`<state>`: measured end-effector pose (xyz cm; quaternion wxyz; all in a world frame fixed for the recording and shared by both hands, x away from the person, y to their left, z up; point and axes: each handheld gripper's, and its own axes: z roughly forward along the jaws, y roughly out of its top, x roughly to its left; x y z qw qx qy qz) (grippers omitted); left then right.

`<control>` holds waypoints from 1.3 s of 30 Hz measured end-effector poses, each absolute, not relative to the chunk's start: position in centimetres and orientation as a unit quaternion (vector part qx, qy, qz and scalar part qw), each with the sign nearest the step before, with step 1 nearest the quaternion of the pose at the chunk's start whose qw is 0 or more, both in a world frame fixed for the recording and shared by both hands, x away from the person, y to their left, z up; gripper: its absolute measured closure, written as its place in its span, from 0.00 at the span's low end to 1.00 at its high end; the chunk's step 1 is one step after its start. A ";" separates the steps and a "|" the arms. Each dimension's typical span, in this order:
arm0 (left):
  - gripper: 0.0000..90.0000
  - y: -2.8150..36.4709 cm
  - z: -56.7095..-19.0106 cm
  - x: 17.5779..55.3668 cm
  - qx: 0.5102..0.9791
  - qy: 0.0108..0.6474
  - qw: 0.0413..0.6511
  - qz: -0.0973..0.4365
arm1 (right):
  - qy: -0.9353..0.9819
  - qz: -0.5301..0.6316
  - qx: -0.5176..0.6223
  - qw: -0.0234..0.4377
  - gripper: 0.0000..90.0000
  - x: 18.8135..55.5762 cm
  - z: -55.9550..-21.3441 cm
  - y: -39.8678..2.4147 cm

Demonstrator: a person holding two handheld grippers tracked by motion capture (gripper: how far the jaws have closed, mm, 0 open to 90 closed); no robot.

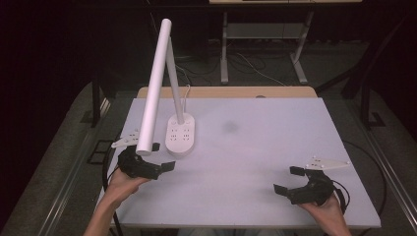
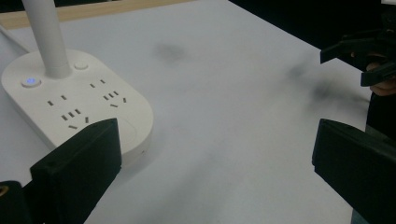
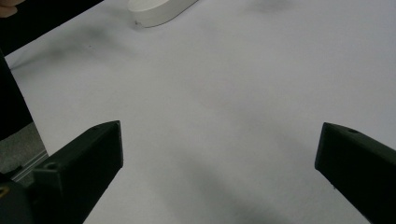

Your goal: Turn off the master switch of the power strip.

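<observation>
**Both tongs wide open, desk lamp sitting upper left**

So the white desk lamp [image 1: 180,135] sits in the upper left part of the worktop [image 1: 255,147] in the high view. Its oval base has socket slots on top, a thin stalk rises from it, and a long white tube head slants down toward the lower left of the frame, its end hanging right over the left tongs [image 1: 163,156]. In the left gripper view the base [image 2: 74,102] fills the upper left, with a small blue-lit button [image 2: 30,81] and a plain round button [image 2: 81,66] either side of the stalk.

The left tongs are at the left of the high view, just beside the near end of the base, jaws spread wide and holding nothing. One jaw looks very near the base edge in the left gripper view, though contact can't be told.

The right tongs [image 1: 289,180] are in the lower right of the high view, well apart from the lamp, jaws also spread wide and gripping nothing. In the right gripper view there's bare worktop between them, with the base end [image 3: 159,11] at the top edge.
</observation>
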<state>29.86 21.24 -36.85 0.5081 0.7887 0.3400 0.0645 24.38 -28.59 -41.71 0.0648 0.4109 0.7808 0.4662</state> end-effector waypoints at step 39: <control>0.01 23.2 -35.0 35.2 0.799 0.364 0.470 0.090 | 0.778 0.468 0.412 0.068 0.01 24.4 -41.7 -28.8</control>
